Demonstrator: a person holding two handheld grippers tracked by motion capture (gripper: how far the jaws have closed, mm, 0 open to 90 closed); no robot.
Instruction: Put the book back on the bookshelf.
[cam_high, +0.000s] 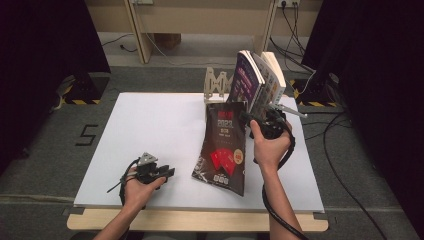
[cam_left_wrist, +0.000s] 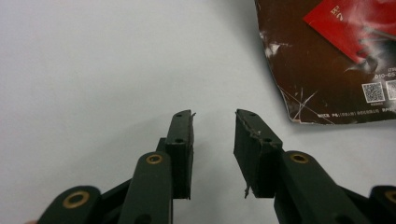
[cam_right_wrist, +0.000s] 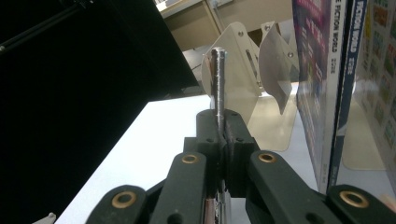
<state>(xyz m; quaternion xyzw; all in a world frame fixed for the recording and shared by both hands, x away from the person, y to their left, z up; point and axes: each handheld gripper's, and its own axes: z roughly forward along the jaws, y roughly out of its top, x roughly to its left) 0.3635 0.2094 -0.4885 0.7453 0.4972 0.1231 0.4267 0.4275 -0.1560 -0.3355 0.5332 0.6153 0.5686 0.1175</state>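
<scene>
A thin dark brown glossy paperback book (cam_high: 222, 150) with red panels and white print on its cover is held tilted, its lower edge resting on the white surface (cam_high: 150, 135) and its upper edge raised toward the rack. Scuffed, whitened wear is noted at its lower corner in the left gripper view (cam_left_wrist: 322, 70), with small code squares printed near that edge. The top edge of the book is seen edge-on in the right gripper view (cam_right_wrist: 217, 79), clamped between the pads of the right tool (cam_high: 265, 121), whose jaws are closed tight on it.

Just behind it, a pale wooden slotted book rack (cam_high: 216, 85) is placed, with several upright books (cam_high: 260, 82) leaning at its right side.

The left tool (cam_high: 167, 172) is held near the front of the surface, well apart from the rack, its jaws standing apart with nothing between them.
</scene>
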